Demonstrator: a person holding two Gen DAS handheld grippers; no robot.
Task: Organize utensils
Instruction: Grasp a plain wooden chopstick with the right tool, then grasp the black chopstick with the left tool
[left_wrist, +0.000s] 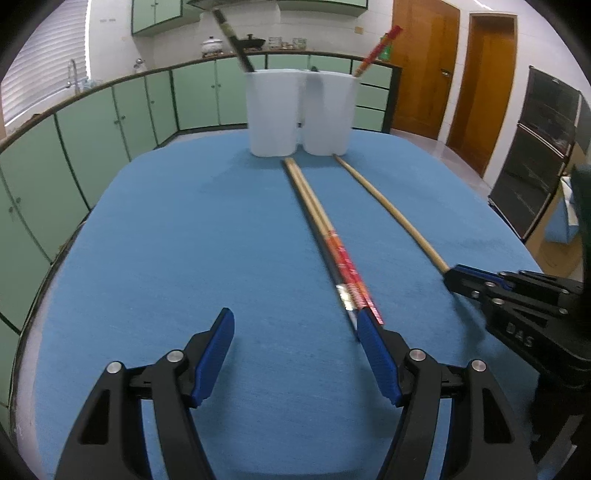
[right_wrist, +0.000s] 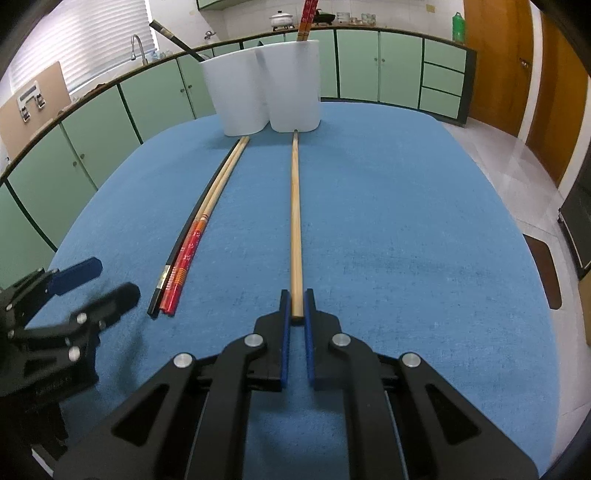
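A white two-compartment holder (left_wrist: 299, 110) (right_wrist: 264, 88) stands at the far end of the blue table, with a dark chopstick (left_wrist: 232, 38) in its left cup and red chopsticks (left_wrist: 378, 50) in its right. A bundle of red-ended and black chopsticks (left_wrist: 332, 243) (right_wrist: 195, 236) lies on the cloth. A plain wooden chopstick (left_wrist: 391, 210) (right_wrist: 295, 214) lies to its right. My right gripper (right_wrist: 296, 301) (left_wrist: 456, 278) is shut on the near end of the plain wooden chopstick. My left gripper (left_wrist: 295, 325) (right_wrist: 110, 280) is open and empty, its right finger beside the bundle's near end.
The blue tablecloth (left_wrist: 184, 240) covers an oval table with edges at left and right. Green cabinets (left_wrist: 92, 118) and a counter run behind. Wooden doors (left_wrist: 487, 85) and a dark oven (left_wrist: 535, 147) stand at the right.
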